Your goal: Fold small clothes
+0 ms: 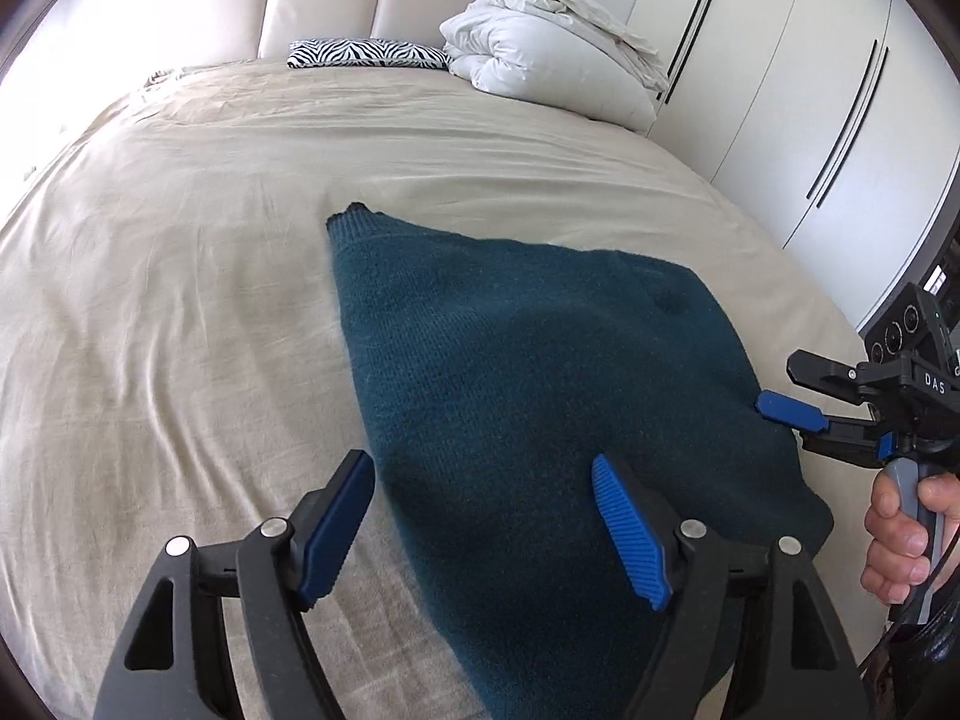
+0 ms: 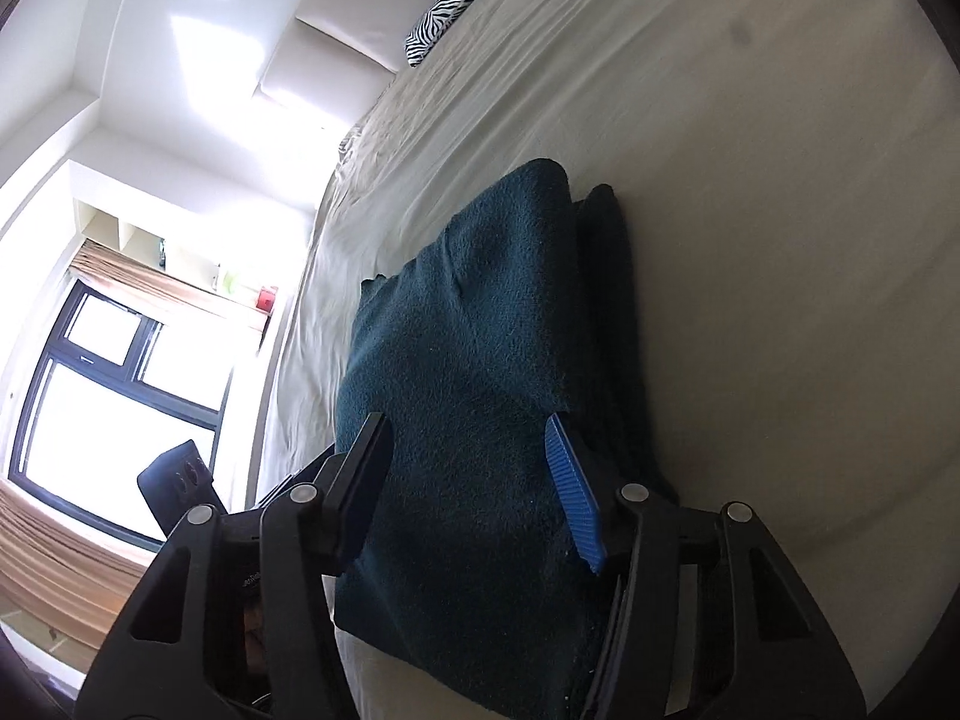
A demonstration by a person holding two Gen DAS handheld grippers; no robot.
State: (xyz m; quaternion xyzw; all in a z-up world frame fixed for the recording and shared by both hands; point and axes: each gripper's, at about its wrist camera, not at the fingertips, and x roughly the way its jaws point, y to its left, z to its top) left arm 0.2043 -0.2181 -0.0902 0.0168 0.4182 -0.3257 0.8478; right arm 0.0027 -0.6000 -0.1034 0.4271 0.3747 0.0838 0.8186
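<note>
Teal knit, a folded sweater (image 1: pixel 540 372) lies on the beige sheet of the bed (image 1: pixel 180 300), toward its near edge. My left claw (image 1: pixel 480 531) hangs over the sweater's near left side with its blue pads spread wide; one pad is above the sheet, the other above the knit, and nothing is pinched. My right claw (image 2: pixel 474 492) has its jaws parted too, with the sweater's folded edge running between them, the pads not pressing on it. From the left camera that claw comes in at the sweater's right edge, my hand (image 1: pixel 900 540) on its grey handle. A zebra-print cushion (image 1: pixel 369 53) and a bundled white duvet (image 1: pixel 552 42) sit by the headboard.
</note>
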